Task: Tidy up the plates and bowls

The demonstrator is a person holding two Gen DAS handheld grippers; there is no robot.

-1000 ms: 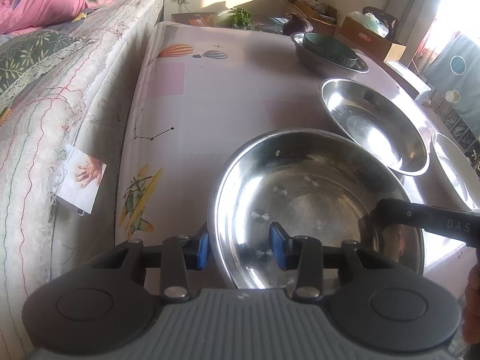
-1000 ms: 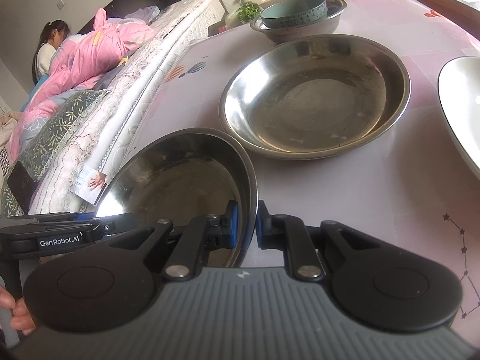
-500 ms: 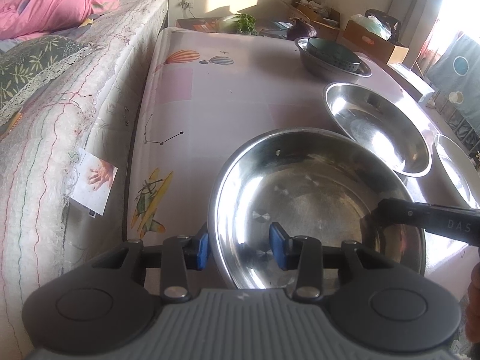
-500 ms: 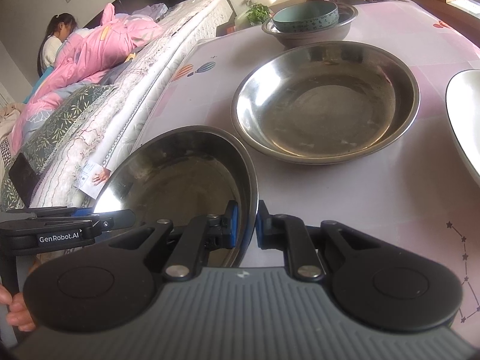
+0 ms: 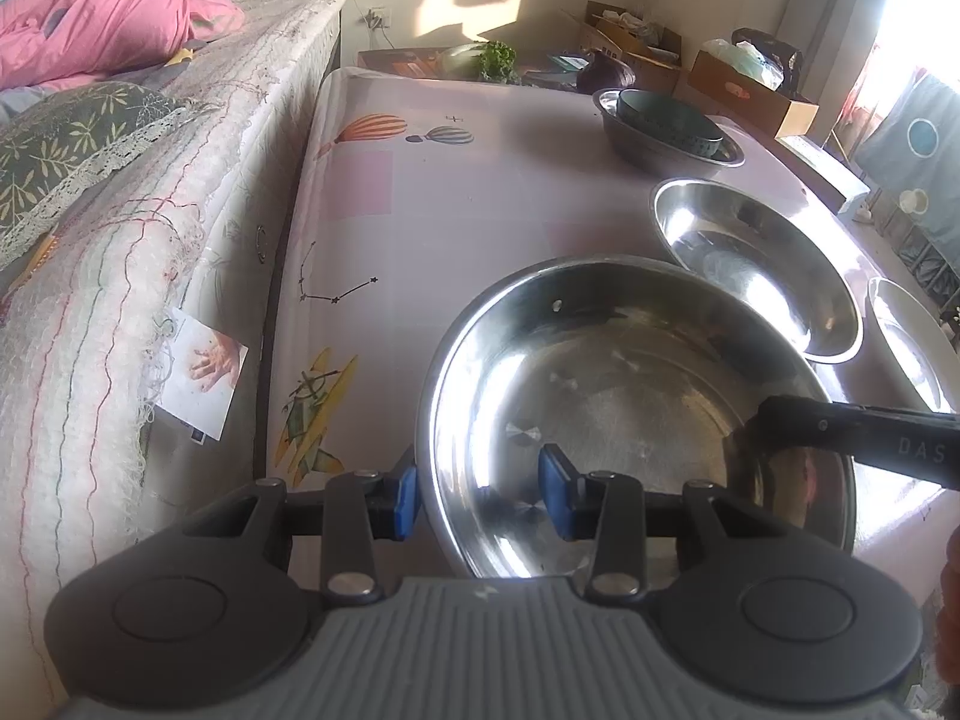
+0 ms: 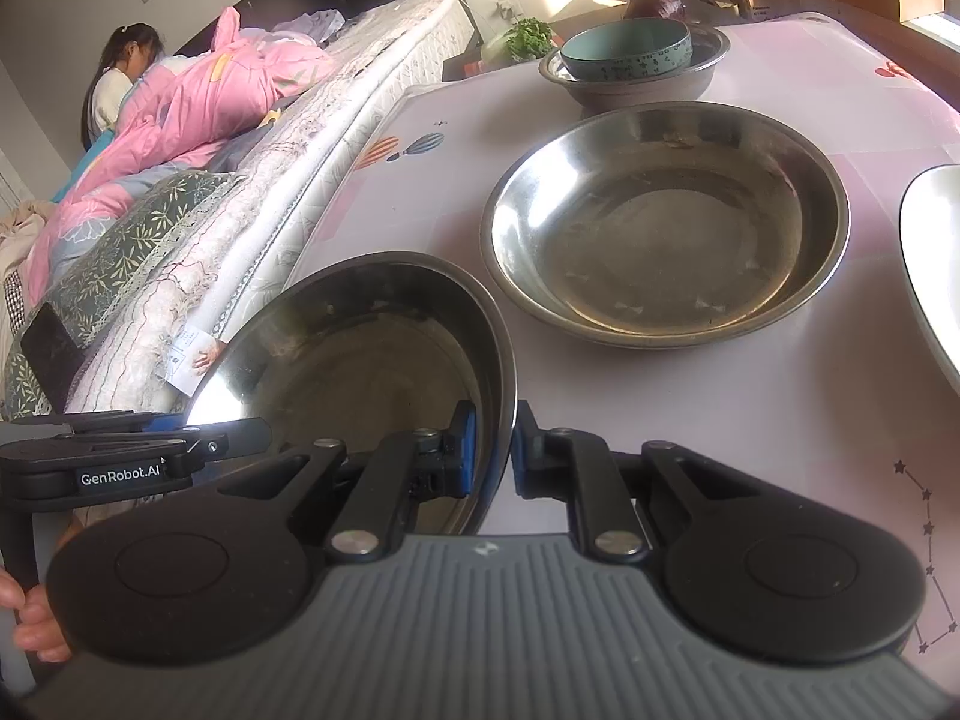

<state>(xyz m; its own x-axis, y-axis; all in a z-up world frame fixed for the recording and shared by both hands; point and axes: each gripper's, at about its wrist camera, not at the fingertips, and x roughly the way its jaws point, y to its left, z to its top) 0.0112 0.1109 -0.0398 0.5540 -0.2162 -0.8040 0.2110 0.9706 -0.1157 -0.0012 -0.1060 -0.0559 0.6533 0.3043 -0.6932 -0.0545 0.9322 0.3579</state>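
At the near edge of a pink tabletop point(image 5: 456, 222) printed with balloons and star lines, we hold one steel bowl point(image 5: 630, 414) between two grippers. Our left gripper point(image 5: 477, 495) straddles the bowl's near rim, one blue-padded finger outside the wall and the other inside; the fingers stand fairly wide, and we cannot tell from this view whether they press the metal. Our right gripper point(image 6: 491, 450) closes narrowly on the opposite rim, its pads touching the thin wall from both sides. In the left wrist view the right gripper's black finger reaches across the bowl's far right edge; in the right wrist view the left gripper shows at lower left, marked "GenRobot.AI".

Just beyond the held bowl sits a second, wide steel bowl point(image 6: 666, 228), resting flat on the tabletop and apart from the first. Farther back, a teal bowl point(image 6: 627, 48) is nested inside a darker metal bowl point(image 6: 636, 87). A white plate point(image 6: 930, 264) lies at the right edge of the scene, only partly in view.

A bed point(image 5: 150, 228) with a quilted cover runs along the tabletop's left side, carrying a pink blanket point(image 6: 198, 102) and a leaf-patterned pillow point(image 6: 126, 252). A dark-haired child point(image 6: 120, 72) sits at the far end. Cardboard boxes point(image 5: 750, 90) stand by the wall behind.
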